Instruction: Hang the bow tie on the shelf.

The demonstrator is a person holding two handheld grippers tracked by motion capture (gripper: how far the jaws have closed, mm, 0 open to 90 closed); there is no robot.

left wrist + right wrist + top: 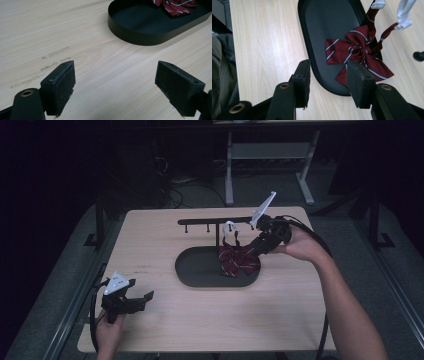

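Dark red striped bow tie [359,53] hangs into the black oval tray [322,22].

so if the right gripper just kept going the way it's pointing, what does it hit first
Probably the red striped bow tie, or the rim of the black tray under it. The right gripper has open jaws aimed there; depth is hard to judge.

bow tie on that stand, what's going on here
A person works at a table with a gripper in each hand. A red striped bow tie hangs by its strap from a black stand, its bow resting in the stand's oval tray. The right gripper hovers beside the bow with its jaws open and nothing between them. The left gripper sits open over bare table, away from the tray.
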